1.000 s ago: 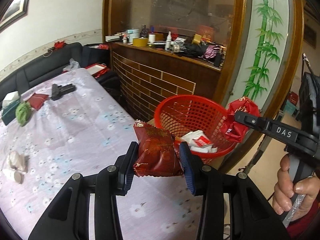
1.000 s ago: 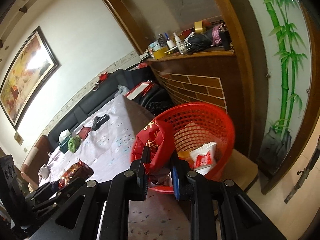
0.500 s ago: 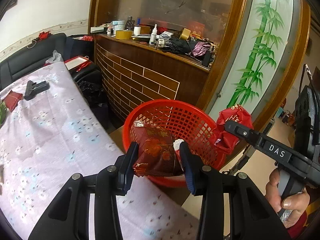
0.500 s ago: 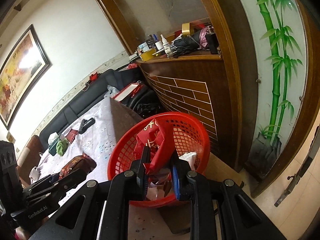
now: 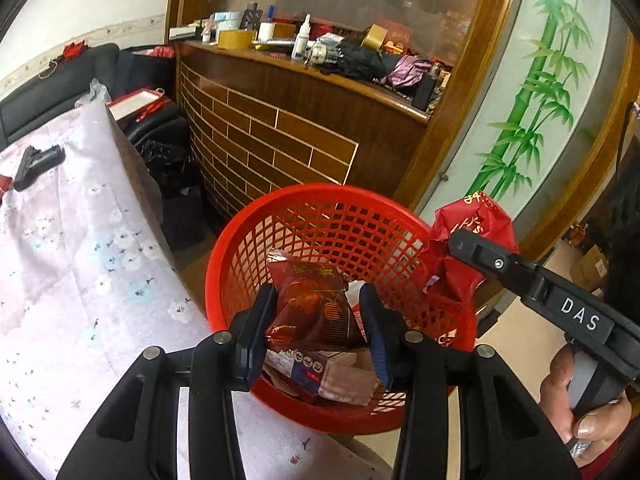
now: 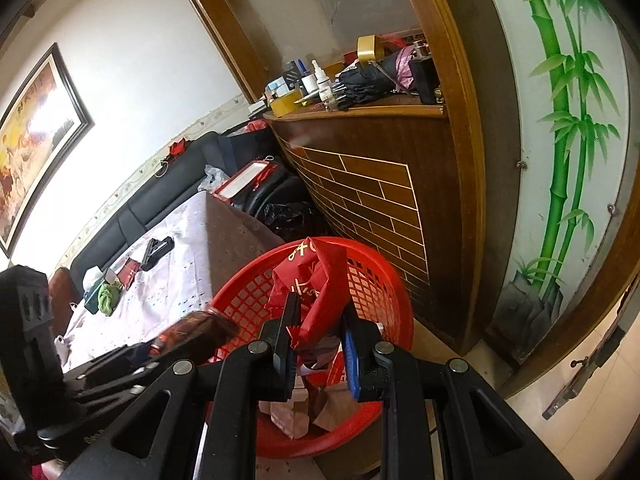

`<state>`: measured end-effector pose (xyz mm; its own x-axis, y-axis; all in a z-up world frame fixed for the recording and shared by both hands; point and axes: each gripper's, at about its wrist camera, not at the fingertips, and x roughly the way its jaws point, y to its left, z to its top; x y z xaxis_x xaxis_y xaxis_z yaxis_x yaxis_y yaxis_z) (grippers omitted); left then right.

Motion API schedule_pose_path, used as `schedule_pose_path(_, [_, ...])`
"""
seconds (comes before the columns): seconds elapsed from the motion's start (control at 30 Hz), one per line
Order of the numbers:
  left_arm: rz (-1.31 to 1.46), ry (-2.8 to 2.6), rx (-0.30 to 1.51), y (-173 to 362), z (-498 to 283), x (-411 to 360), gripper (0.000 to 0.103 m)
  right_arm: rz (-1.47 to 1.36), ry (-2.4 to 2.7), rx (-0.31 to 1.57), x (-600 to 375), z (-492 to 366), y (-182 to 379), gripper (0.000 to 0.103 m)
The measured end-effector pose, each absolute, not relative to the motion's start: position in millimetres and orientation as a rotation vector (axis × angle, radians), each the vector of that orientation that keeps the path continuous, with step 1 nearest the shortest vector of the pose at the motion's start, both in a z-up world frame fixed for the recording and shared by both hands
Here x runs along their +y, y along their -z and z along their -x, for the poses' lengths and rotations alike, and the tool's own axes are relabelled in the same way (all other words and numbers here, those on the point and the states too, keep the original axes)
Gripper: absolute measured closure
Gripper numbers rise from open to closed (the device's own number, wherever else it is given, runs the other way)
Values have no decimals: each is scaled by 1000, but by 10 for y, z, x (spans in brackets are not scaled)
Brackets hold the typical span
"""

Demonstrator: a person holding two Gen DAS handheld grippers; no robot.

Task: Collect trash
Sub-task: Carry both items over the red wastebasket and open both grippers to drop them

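My left gripper is shut on a dark red snack packet and holds it over the mouth of the red mesh basket. My right gripper is shut on a crumpled bright red wrapper with gold characters, also above the basket. In the left wrist view the right gripper reaches in from the right with the wrapper at the basket's right rim. In the right wrist view the left gripper's snack packet shows at the basket's left rim. Paper and packaging scraps lie in the basket.
The basket stands off the end of a table with a flowered cloth. On the cloth lie a black object, a green rag and small red items. A brick-patterned wooden counter with clutter stands behind; a bamboo-painted panel at right.
Both grippers have moved with their loads from over the table's end to above the basket, which now looks larger and closer. Neither grip has altered.
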<state>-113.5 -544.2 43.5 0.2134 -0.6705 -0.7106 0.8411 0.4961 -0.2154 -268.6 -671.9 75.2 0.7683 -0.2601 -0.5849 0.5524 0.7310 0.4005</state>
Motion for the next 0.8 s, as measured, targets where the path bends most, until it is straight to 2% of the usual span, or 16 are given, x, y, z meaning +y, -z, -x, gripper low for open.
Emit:
schedule_pose_path(0.23, [-241,1052,868,-307,1068,-5469,60,-592,481,562,-6782,2539,-652,81])
schedule_pose_path(0.3, [-240,1055,860,-310,1065,-5462,50,-596,480,569,-6804,2509,-627,81])
schedule_pose_path(0.33, [-236,1058,859,-310,1061,-5456,39,-598,481,572,-6813,2498,-617,81])
schedule_pose_path(0.37, [-225,1065,854,-313,1060,-5445,35,-602,484,578,-6824,2482,-600,78])
schedule_pose_path(0.43, [-217,1075,836,-330,1078,-5422,33,-603,491,586,-6832,2472,-584,60])
schedule_pose_path(0.47, [-225,1072,826,-336,1088,-5419,33,-603,496,586,-6827,2472,-585,42])
schedule_pose_path(0.5, [-235,1069,818,-340,1099,-5415,32,-601,504,579,-6821,2483,-591,33])
schedule_pose_path(0.6, [-236,1074,807,-355,1111,-5386,26,-586,523,569,-6802,2495,-613,33])
schedule_pose_path(0.7, [-245,1029,770,-393,1129,-5327,11,-592,534,568,-6796,2517,-623,32])
schedule_pose_path(0.8, [-245,993,732,-433,1121,-5243,10,-585,559,563,-6777,2555,-650,24])
